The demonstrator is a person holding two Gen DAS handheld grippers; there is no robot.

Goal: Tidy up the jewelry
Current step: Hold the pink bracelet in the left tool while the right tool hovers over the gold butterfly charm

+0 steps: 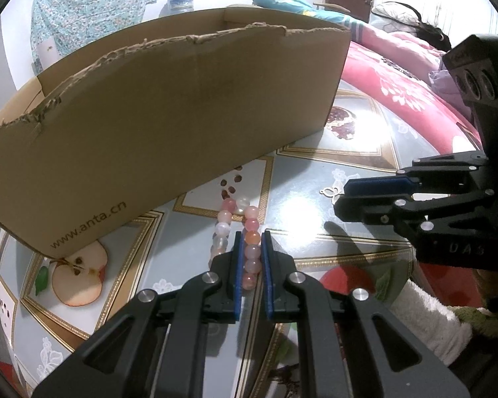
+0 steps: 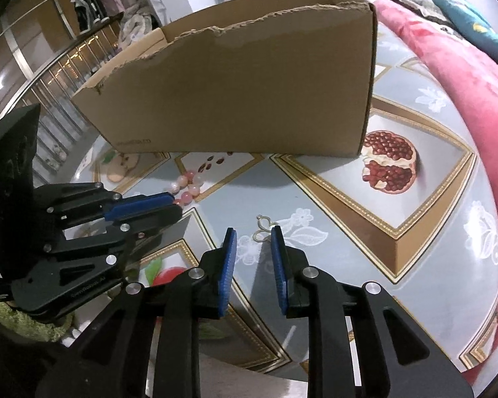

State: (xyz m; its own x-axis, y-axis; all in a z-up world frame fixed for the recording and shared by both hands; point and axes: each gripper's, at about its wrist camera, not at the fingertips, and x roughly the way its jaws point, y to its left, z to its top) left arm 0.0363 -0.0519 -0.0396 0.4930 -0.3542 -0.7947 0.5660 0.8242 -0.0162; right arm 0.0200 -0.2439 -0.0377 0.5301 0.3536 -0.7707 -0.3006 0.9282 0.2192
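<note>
My table (image 2: 332, 199) wears a glossy grey-blue cloth printed with gold-framed fruit panels: a split pomegranate (image 2: 389, 162) on the right, a sliced apple (image 1: 79, 277) on the left, white flowers between. A torn-edged cardboard box (image 1: 169, 112) stands on it in front of me, open at the top, with a web address printed low on its side. Beyond the table, to my right, lies a bed with a pink flowered blanket (image 1: 395, 79); a patterned teal cloth (image 1: 89, 10) hangs on the far wall.

My left gripper (image 1: 252, 242) has its blue-padded jaws closed on a bracelet of pink and white beads (image 1: 245, 232), whose free end rests on the table just before the box. My right gripper (image 2: 254, 232) has its jaws parted, holding nothing; a small metal clasp (image 2: 263, 229) lies on the cloth just beyond the tips.
</note>
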